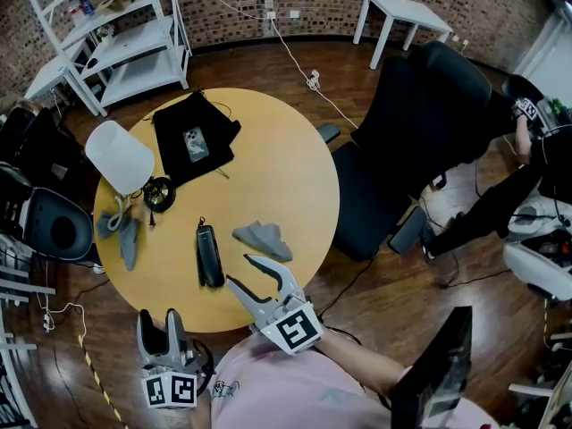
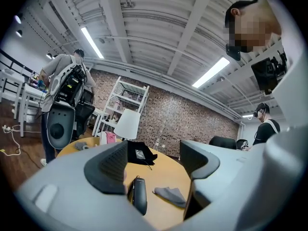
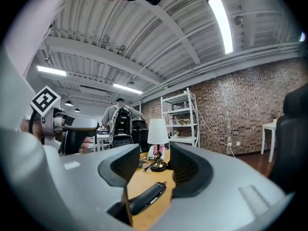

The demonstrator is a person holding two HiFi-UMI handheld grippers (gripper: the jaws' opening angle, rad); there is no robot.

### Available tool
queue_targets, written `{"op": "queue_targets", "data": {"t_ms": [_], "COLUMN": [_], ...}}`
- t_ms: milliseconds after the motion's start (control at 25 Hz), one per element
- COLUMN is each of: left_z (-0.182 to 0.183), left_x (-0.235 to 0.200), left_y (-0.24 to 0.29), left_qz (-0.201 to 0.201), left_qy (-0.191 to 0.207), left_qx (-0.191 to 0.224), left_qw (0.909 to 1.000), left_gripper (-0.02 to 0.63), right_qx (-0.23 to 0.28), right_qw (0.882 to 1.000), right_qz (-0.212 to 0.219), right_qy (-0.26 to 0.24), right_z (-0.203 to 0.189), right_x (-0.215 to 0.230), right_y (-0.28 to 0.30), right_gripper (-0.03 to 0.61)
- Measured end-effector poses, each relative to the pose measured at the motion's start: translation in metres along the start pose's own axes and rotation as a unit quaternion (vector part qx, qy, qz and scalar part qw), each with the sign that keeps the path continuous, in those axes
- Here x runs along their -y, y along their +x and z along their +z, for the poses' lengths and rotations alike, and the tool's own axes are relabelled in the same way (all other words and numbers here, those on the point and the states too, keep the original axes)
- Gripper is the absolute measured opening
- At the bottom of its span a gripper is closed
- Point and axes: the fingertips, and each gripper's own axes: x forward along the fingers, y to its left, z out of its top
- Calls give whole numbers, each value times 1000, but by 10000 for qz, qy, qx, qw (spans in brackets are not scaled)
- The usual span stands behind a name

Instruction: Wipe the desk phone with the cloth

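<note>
The left tongs [image 1: 159, 322] and right tongs [image 1: 241, 271] were spread apart and held nothing, low in the frame, near the black phone [image 1: 209, 256] and grey cloth [image 1: 264, 239] on the counter [image 1: 286, 168].

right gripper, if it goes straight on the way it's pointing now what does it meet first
Most likely the black handset: it lies low in the gap of the right gripper's open claw, with the lamp base farther behind. Depth is hard to judge.
</note>
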Motion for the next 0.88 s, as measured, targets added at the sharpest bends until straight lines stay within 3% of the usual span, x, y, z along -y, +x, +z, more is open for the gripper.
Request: {"op": "queue_targets", "data": {"t_ms": [880], "left_z": [-6], "left_x": [-3], "left_y": [3], "left_qz": [-21], "left_qy": [9], "left_qx": [3], "left_qw": [10000], "left_gripper": [348], "right_qx": [-16], "right_qw": [10000], "right_qz": [26], "right_qy": [-18], "right_z": [-7], "right_x": [-1], "right_y": [3], "right_gripper": [199]}}
